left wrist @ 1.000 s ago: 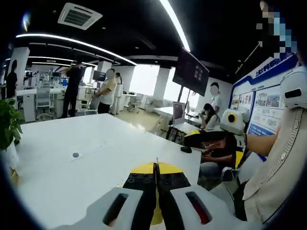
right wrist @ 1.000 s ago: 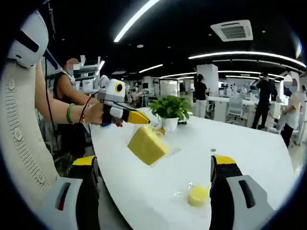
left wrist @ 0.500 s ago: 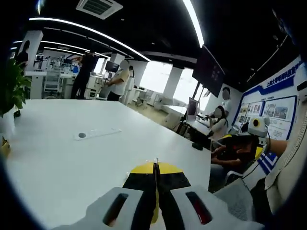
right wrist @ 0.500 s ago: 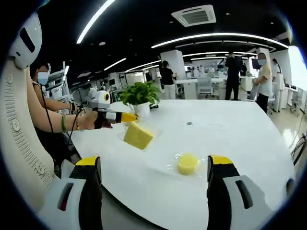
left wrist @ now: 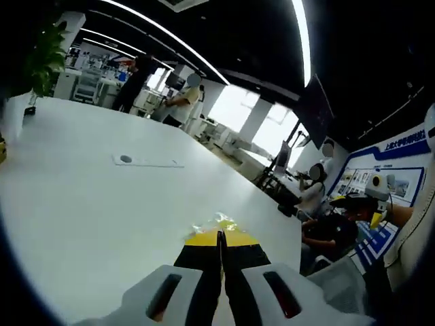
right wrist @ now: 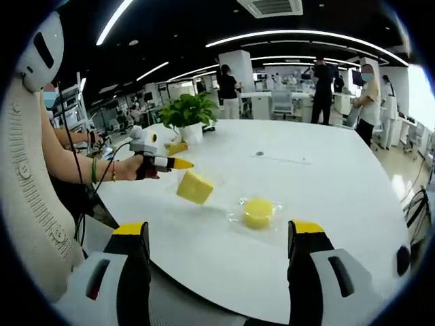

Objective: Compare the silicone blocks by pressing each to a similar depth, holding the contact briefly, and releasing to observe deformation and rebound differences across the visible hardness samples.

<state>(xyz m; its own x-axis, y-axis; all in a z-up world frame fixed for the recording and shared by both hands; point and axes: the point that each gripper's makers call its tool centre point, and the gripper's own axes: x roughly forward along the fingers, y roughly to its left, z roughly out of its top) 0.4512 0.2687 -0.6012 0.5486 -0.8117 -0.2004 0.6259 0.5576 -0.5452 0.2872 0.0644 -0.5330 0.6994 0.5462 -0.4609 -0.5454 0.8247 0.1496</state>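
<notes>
yellow block: held clear above the white table, near its left side in the right gripper view; a wedge-like slab hanging just off the yellow tip of the left gripper. Whether it is pinched or stuck to the tip cannot be told at this size.
round yellow puck: resting flat on a clear film on the table, just right of the block, not touched by anything.
change, block: over the last second it is seen smaller and nearer the puck in the right gripper view; the whole scene has shrunk too, so much of this is read as camera pull-back, not block travel.
change, puck: now framed centrally between the right jaws, where a second ago it sat low beside the right jaw.
left gripper: jaws pressed together in its own view, no gap seen, yellow showing at the tip; crinkled film is now visible just ahead of the tip, not seen a second ago.
right gripper: jaws spread wide, nothing between them, held back from the table edge.
task meaning: no sample is being pressed at this moment; judged as a carry/reposition phase between presses. The puck is judged the likelier next sample, since it is lined up with the open jaws.
surroundings: potted plant at the far left of the table; people standing in the office behind.
</notes>
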